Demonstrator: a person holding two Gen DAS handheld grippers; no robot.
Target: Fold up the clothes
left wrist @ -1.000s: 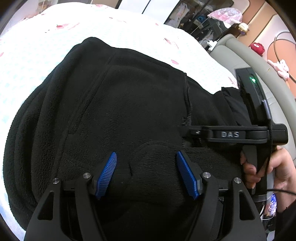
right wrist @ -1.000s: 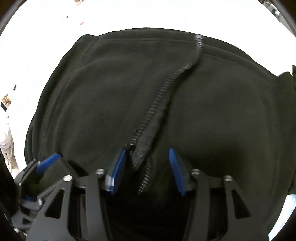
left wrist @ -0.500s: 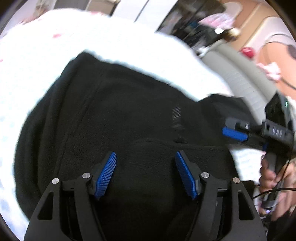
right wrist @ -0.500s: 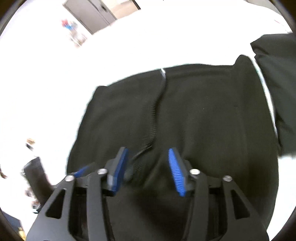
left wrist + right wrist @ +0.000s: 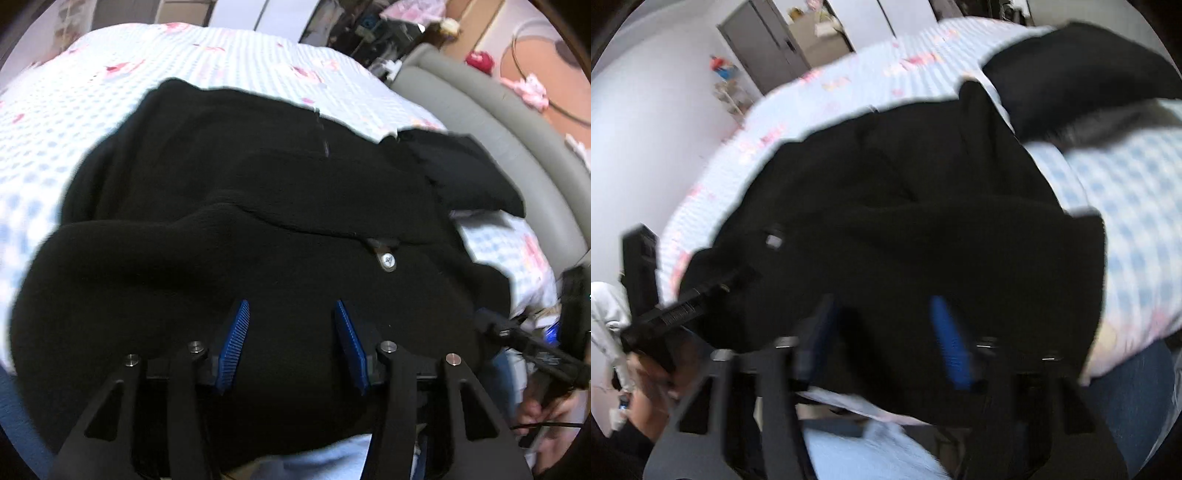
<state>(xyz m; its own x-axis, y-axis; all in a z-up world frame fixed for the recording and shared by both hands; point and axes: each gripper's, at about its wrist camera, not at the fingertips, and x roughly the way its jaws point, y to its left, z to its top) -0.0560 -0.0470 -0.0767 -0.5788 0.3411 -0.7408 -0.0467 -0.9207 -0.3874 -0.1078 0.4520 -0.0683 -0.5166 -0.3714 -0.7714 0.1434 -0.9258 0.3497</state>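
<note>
A black fleece jacket point(image 5: 229, 229) lies folded on the bed, its near part doubled over the rest, with a silver zipper pull point(image 5: 386, 260) on top. It also fills the right wrist view point(image 5: 905, 221). My left gripper point(image 5: 290, 338) is open above the jacket's near edge, nothing between the blue pads. My right gripper point(image 5: 882, 339) is open, pulled back over the near edge; the view is blurred. A second black garment point(image 5: 465, 170) lies at the far right, also in the right wrist view point(image 5: 1071, 70).
The bed has a blue checked sheet with pink prints point(image 5: 74, 96). A grey padded bed frame point(image 5: 491, 107) curves along the right. Clutter stands beyond the bed's far end. A grey door point(image 5: 764, 44) and white wall lie left in the right wrist view.
Both grippers have drawn back and up from the jacket. The jacket's near part now lies folded over the rest. The right gripper has left the zipper and swung away right.
</note>
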